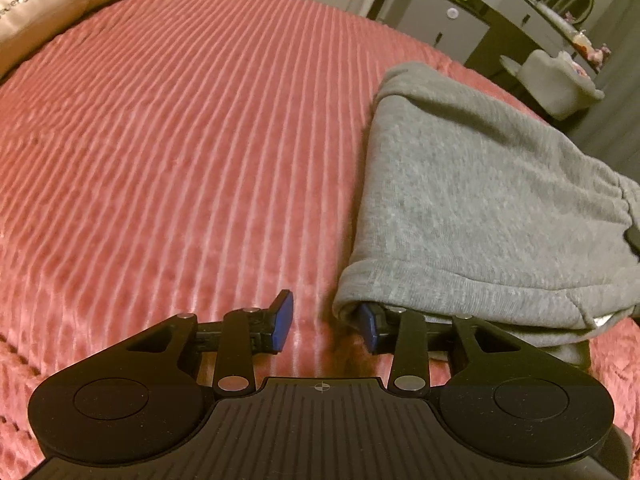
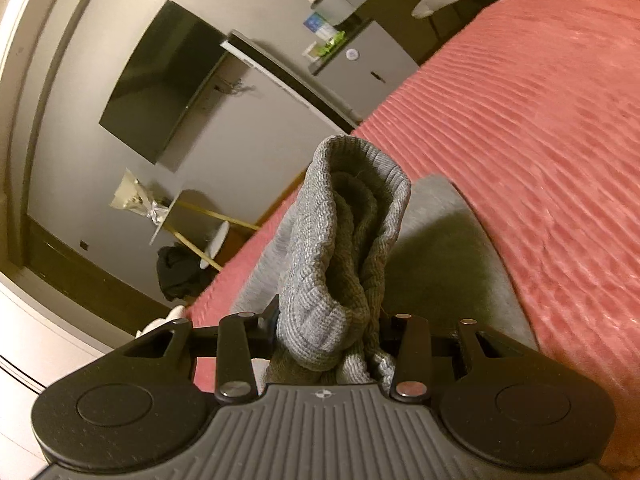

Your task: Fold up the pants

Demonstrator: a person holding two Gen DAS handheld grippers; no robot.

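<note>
Pants (image 1: 472, 200): grey fleece, folded into a thick stack on the pink ribbed bed (image 1: 180, 140)
Left claw (image 1: 326, 322): released, one finger under the stack's corner
Right claw (image 2: 328, 344): clenched on the ribbed cuff (image 2: 352, 216)

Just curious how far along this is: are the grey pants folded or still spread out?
Folded: the grey pants lie as a layered stack on the pink bedspread.

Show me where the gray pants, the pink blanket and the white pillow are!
gray pants (image 1: 472, 200): left wrist view, middle of the folded top layer.
pink blanket (image 1: 180, 140): left wrist view, bare ribbed stretch left of the pants.
white pillow (image 1: 44, 0): left wrist view, its printed front, top left corner.
</note>
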